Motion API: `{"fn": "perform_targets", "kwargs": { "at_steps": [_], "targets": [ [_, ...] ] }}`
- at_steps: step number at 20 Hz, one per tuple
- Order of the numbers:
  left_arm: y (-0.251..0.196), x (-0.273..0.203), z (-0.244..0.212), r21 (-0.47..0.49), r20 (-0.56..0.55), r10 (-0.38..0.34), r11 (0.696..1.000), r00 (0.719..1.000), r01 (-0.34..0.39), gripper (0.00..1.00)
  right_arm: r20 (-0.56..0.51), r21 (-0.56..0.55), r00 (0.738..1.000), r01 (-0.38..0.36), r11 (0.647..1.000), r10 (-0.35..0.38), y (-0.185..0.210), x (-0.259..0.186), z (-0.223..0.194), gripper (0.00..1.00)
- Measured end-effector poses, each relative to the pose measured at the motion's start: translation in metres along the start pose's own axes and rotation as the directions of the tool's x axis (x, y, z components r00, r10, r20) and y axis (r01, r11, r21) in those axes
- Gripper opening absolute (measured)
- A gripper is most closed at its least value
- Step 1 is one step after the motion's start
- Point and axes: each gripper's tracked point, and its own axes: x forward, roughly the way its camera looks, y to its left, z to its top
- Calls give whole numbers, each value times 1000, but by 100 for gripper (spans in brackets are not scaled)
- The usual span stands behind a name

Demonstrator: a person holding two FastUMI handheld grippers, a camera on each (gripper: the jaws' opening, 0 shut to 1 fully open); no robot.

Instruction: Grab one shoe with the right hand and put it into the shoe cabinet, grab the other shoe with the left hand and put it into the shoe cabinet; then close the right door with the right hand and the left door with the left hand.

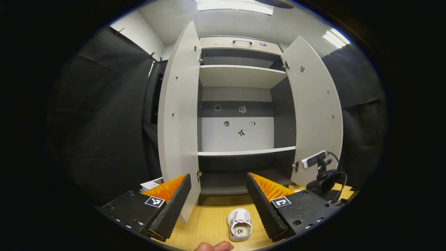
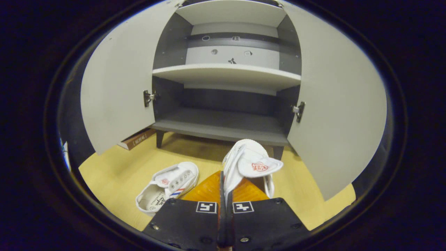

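The right claw (image 2: 224, 195) is clamped on the side wall of a white shoe (image 2: 249, 165), its two fingers pressed together with the fabric pinched between them, in the right gripper view. The held shoe hangs above the wooden counter (image 2: 115, 167), in front of the shoe cabinet (image 2: 226, 75) and just short of its bottom shelf (image 2: 223, 127), its tongue with a red emblem flopped to the right. The second white shoe (image 2: 169, 186) lies on the counter in front of the cabinet, to the left of the held shoe and well apart from the cabinet's feet, its opening turned toward the camera. Both cabinet doors stand wide open: the left door (image 2: 116, 90) and the right door (image 2: 336, 104) swing out on either side of the shelves. A brown book (image 2: 136, 140) lies flat on the counter beneath the left door, beside the cabinet's front leg.

In the left gripper view, the left claw (image 1: 218, 198) is held with its fingers spread apart and nothing between them, pointing at the cabinet's lower shelves. A white shoe (image 1: 239, 225) rests on the counter in front of the cabinet, below the gap between the fingers, touching neither. A fingertip (image 1: 214, 246) shows at the bottom edge, nearer the camera than the shoe. To the right of the cabinet's right door (image 1: 315, 111), a small camera on a black stand (image 1: 322, 174) sits on the counter with a cable trailing off it.
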Motion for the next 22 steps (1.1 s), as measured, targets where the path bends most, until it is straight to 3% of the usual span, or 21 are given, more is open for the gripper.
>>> {"fn": "perform_targets", "kwargs": {
  "at_steps": [5,10,16,22],
  "targets": [
    [-17,1,6,-14,23,-39,999,999,39,95,75,-9,997,-15,1000,16,-10,-31,73,4],
    [-23,-4,5,14,17,-39,999,999,39,95,140,-33,990,-24,999,29,-17,-28,157,4],
    [-20,-9,4,10,18,-27,1000,999,26,95,140,-14,989,-43,999,44,-23,19,265,4],
    [-12,-8,0,3,13,-6,1000,1000,6,95,73,-106,997,30,994,-23,-32,99,318,4]
  ]
}}
